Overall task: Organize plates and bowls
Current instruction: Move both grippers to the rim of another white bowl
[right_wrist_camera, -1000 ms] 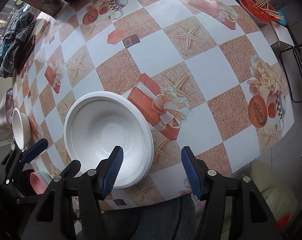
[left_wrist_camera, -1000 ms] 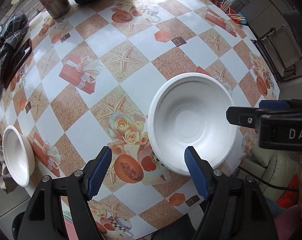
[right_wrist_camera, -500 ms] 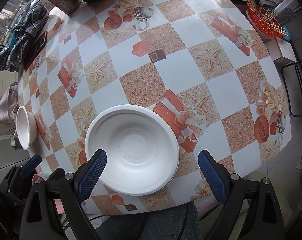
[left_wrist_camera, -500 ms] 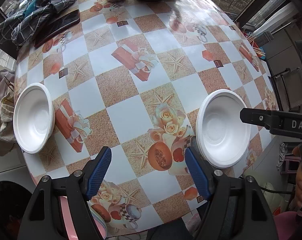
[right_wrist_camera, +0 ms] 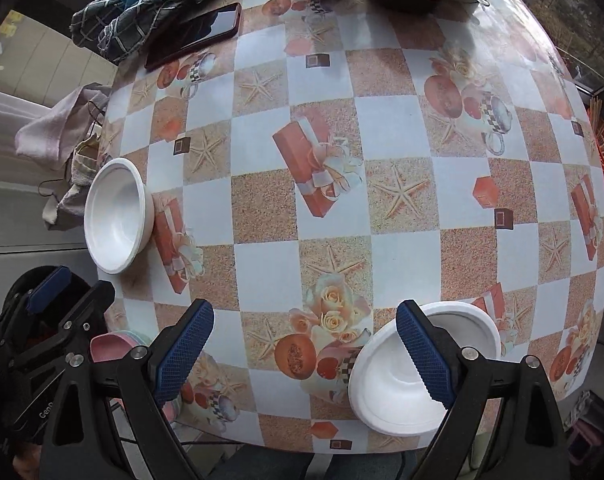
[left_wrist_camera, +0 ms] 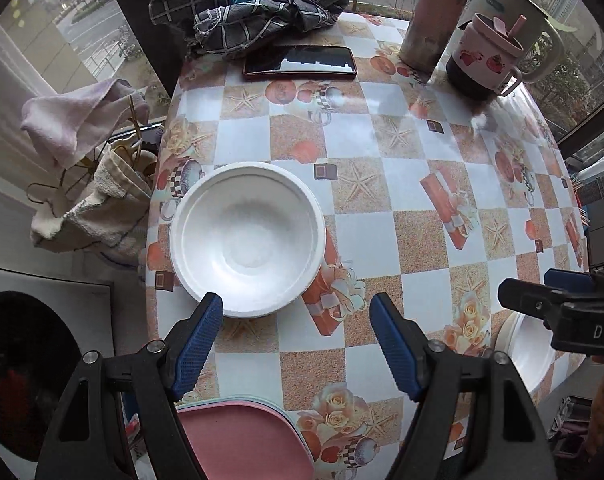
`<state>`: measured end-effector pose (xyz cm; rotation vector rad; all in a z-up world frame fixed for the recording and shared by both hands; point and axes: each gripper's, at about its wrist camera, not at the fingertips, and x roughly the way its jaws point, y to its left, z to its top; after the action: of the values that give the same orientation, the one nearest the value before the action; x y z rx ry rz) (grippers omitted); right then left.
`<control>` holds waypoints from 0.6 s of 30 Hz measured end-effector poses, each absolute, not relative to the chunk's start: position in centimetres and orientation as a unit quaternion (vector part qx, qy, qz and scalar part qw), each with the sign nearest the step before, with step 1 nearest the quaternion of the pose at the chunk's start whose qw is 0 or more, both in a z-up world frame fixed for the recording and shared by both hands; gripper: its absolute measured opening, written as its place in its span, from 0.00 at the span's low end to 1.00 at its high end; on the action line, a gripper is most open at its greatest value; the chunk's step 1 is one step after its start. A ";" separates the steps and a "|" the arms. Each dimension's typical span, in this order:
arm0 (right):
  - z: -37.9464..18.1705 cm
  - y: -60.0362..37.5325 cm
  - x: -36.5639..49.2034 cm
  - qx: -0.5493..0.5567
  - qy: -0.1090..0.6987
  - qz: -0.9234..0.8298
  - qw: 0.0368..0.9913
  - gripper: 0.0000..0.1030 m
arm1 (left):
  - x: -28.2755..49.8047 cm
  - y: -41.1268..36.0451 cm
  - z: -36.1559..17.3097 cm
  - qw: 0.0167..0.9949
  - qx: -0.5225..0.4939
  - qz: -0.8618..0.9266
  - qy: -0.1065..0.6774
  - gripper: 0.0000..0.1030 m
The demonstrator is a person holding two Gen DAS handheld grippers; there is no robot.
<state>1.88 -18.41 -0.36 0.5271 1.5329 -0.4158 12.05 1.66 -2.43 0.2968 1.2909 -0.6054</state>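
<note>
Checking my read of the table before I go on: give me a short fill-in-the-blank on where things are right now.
1. The left gripper is open, just short of a white ____ near the table's left edge.
2. The phone lies next to a checked ____.
3. The stacked plates at the near edge show a ____ top.
4. The right gripper holds ____.

Missing words: bowl; cloth; pink; nothing

Left gripper (left_wrist_camera: 295, 340) hovers above the table, jaws spread wide, blue pads (left_wrist_camera: 197, 346) holding nothing. Right gripper (right_wrist_camera: 306, 354) also spread wide and holding nothing, angled down over the near table edge; its tip shows at the left view's right side.
</note>
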 end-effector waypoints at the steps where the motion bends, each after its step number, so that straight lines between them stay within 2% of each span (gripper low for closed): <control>1: -0.5 -17.8 2.8 0.228 0.682 -0.178 0.672 0.91 | 13.1 2.6 -2.8 0.750 0.126 -0.263 0.593 0.77; 10: -3.7 -13.8 9.9 0.198 0.698 -0.138 0.674 0.91 | 18.9 6.4 -6.4 0.759 0.092 -0.178 0.619 0.77; 18: -7.3 -11.6 13.8 0.194 0.709 -0.119 0.667 0.91 | 21.2 5.5 -9.8 0.747 0.115 -0.170 0.632 0.77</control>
<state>13.83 -11.59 -7.26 0.4373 1.6003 -0.2694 21.16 5.52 -9.78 0.2512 1.3827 -0.3730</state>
